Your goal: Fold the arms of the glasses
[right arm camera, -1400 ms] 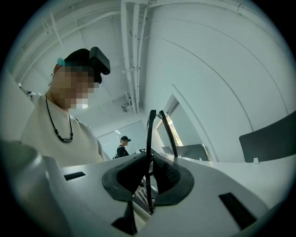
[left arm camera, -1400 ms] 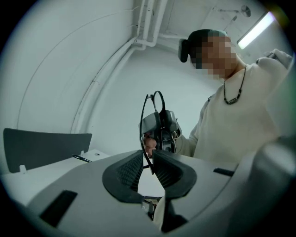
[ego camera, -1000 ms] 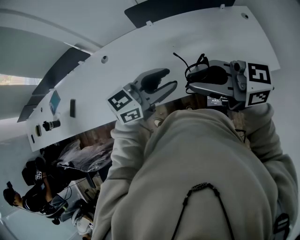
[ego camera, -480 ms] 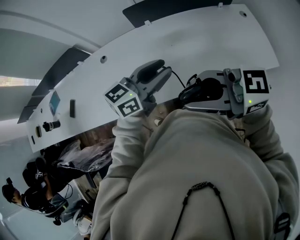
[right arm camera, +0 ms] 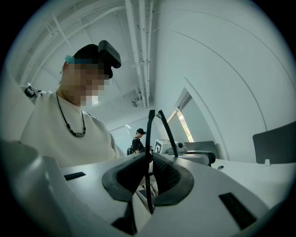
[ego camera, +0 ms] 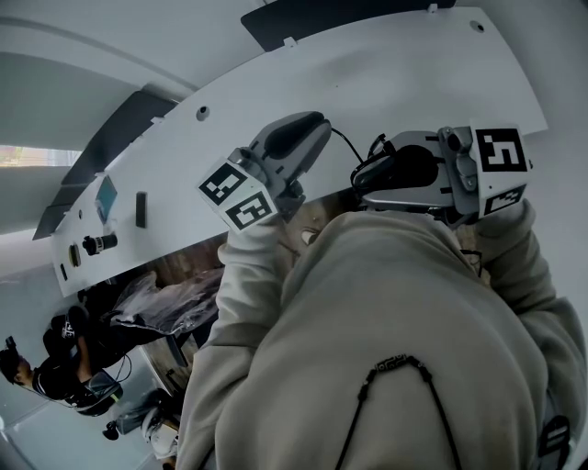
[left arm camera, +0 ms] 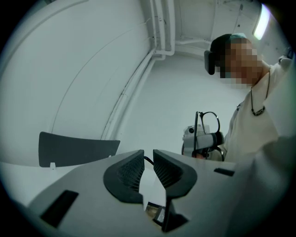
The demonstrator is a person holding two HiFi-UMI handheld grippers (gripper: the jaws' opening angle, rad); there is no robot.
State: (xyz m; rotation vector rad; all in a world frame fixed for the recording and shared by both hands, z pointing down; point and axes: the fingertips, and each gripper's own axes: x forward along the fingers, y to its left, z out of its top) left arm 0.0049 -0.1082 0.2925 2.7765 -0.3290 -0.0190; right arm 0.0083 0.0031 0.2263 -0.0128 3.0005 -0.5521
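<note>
The black glasses (ego camera: 375, 158) hang in the air between my two grippers, both held level in front of my chest. My right gripper (right arm camera: 149, 173) is shut on the glasses' frame (right arm camera: 151, 134), which stands upright through its pads. In the left gripper view the lens rims (left arm camera: 210, 124) show ahead, with the right gripper (left arm camera: 200, 139) behind them. My left gripper (left arm camera: 147, 167) has its jaws closing. A thin black arm end (left arm camera: 148, 160) lies across the narrow gap at its pad tips. In the head view that arm (ego camera: 342, 142) runs from the left gripper (ego camera: 323, 136) to the frame.
A white tabletop (ego camera: 395, 73) lies beyond the grippers, with a dark panel (ego camera: 322, 14) at its far edge. My grey sweater (ego camera: 395, 349) fills the lower head view. Small fittings (ego camera: 99, 244) sit at the far left. A person (ego camera: 55, 372) is at the lower left, another person (right arm camera: 137, 140) far off.
My left gripper has risen and drawn in to the glasses, and its wide jaws have narrowed around the arm end. The right gripper shifted slightly left early, then held still.
</note>
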